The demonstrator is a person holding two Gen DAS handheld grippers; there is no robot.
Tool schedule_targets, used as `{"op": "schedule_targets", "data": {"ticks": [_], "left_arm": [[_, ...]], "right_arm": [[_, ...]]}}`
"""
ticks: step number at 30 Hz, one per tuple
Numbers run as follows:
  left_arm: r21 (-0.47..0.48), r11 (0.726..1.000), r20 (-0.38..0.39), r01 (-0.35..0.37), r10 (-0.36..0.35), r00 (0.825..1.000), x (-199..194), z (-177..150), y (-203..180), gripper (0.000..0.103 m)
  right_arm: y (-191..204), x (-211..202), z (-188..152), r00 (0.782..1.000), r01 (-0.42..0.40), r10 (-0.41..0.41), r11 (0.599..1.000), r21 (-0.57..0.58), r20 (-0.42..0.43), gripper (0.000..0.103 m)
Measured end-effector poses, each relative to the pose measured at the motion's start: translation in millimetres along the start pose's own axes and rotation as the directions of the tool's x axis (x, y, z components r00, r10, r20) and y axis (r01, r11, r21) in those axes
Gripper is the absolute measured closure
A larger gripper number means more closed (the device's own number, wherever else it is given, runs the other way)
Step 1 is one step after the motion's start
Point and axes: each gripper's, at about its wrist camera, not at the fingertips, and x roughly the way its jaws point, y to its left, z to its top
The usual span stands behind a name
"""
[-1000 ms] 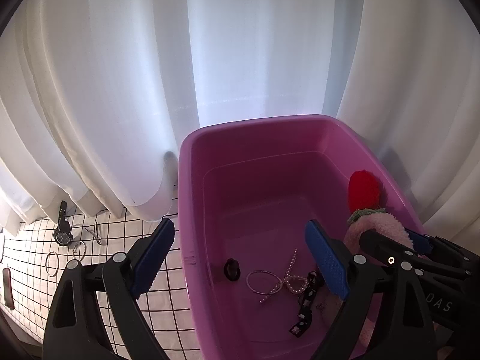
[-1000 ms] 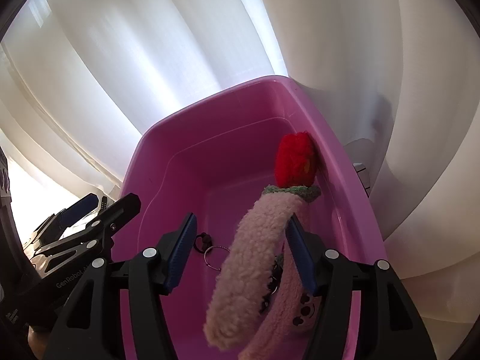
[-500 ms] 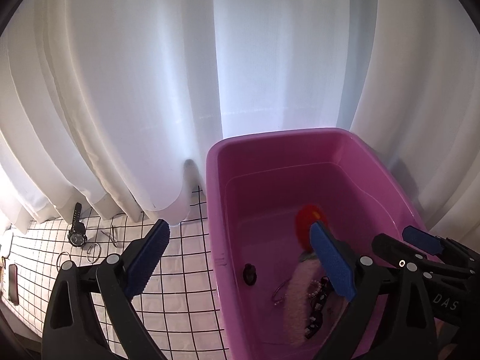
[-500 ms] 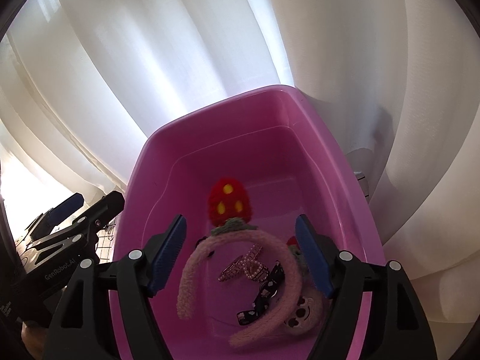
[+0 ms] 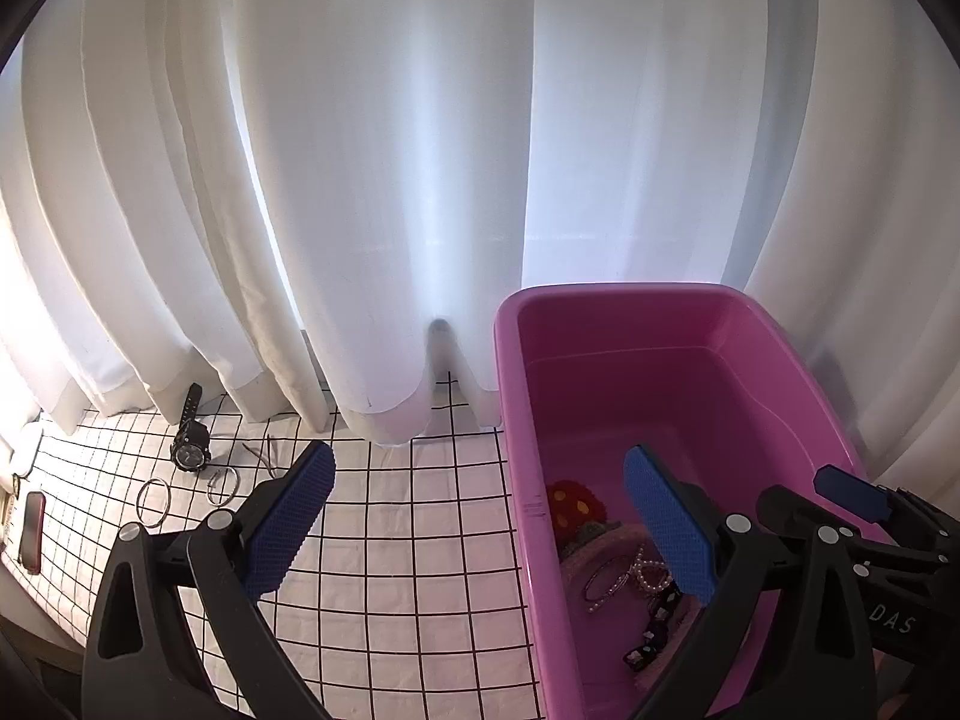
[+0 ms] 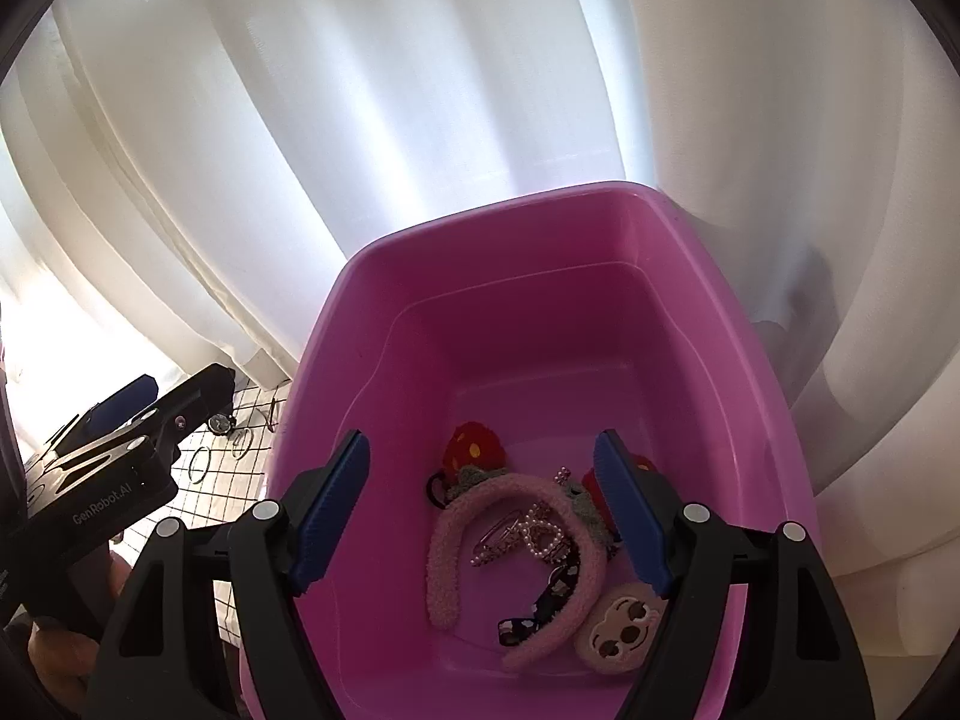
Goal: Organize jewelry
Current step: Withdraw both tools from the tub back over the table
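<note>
We hold the right gripper (image 6: pixel 480 516) above the pink tub (image 6: pixel 372 276), its blue pads spread wide with nothing between them. Down on the tub's floor, toward the near end, lies the fuzzy pink headband (image 6: pixel 516 558) with its red strawberry ends (image 6: pixel 474 450), arched over a pearl clip (image 6: pixel 534 534), a black patterned bow (image 6: pixel 540 597) and a small round face charm (image 6: pixel 618 630). Our left gripper (image 5: pixel 480 516) is likewise released, one pad over the gridded white cloth (image 5: pixel 408 540) and the other over the tub's left rim. Out on the cloth, well apart from the tub and close to the curtain (image 5: pixel 372 180) along the far edge, sit a black wristwatch (image 5: pixel 191 438), two thin bangles (image 5: pixel 153 495) and a bent wire piece (image 5: pixel 261 456). A dark red phone (image 5: pixel 31 531) lies at the cloth's left edge.
</note>
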Motion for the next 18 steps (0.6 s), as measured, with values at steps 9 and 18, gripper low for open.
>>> {"op": "schedule_targets", "data": {"ticks": [9,18], "left_arm": [[-0.074,0.997,-0.017,-0.039,0.038,0.999,-14.2,-10.9,54.6,0.008],[-0.168,0.98,-0.045,-0.106,0.1,0.994,-27.5,-35.3,160.0,0.007]], "right_arm": [[39.8,11.5,1.5,0.998,-0.069,0.068,0.996,-0.06,-0.014,0.029],[114.8,13.7,8.4,0.983,-0.168,0.177,0.974,-0.153,0.048,0.029]]}}
